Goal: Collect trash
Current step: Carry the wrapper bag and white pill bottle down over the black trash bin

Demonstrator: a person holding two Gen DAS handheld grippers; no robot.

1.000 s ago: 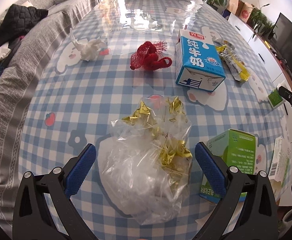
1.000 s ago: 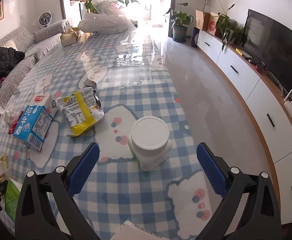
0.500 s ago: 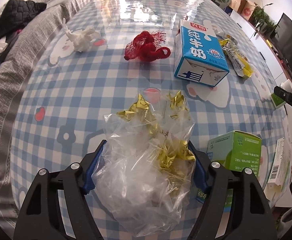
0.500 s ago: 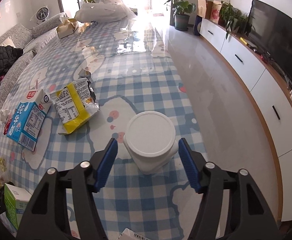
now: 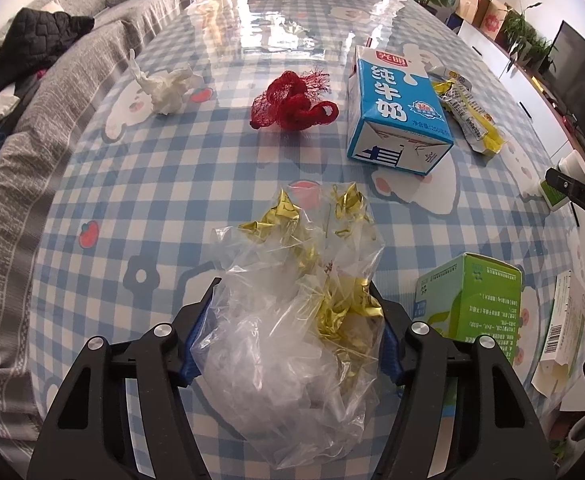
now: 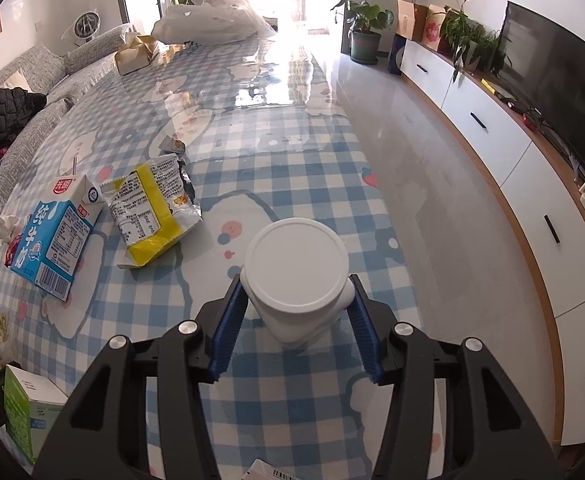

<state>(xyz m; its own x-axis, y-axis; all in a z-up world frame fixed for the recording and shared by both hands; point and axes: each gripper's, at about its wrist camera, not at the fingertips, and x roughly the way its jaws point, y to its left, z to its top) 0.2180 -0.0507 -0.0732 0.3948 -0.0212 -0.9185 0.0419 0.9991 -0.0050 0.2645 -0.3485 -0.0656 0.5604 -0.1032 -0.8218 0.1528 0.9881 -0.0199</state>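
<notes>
My left gripper [image 5: 292,320] is shut on a crumpled clear plastic bag with gold foil wrappers [image 5: 292,320] that lies on the blue checked tablecloth [image 5: 152,184]. My right gripper [image 6: 296,300] is shut on a white plastic bottle with a round white lid [image 6: 297,264], which stands upright near the table's right edge. Other trash on the table: a blue milk carton [image 5: 396,116], a red net [image 5: 292,102], a white tissue [image 5: 164,88], a yellow snack wrapper [image 6: 152,212] and a green box [image 5: 468,300].
A grey sofa [image 5: 32,92] with a black jacket runs along the table's left side. A white cabinet with a TV [image 6: 532,80] stands to the right across a grey floor. A white bag [image 6: 208,24] and a paper-wrapped box [image 6: 134,54] lie at the far end.
Both grippers have gone from wide open to shut: the left closed on the plastic bag, the right moved in and closed on the white bottle.
</notes>
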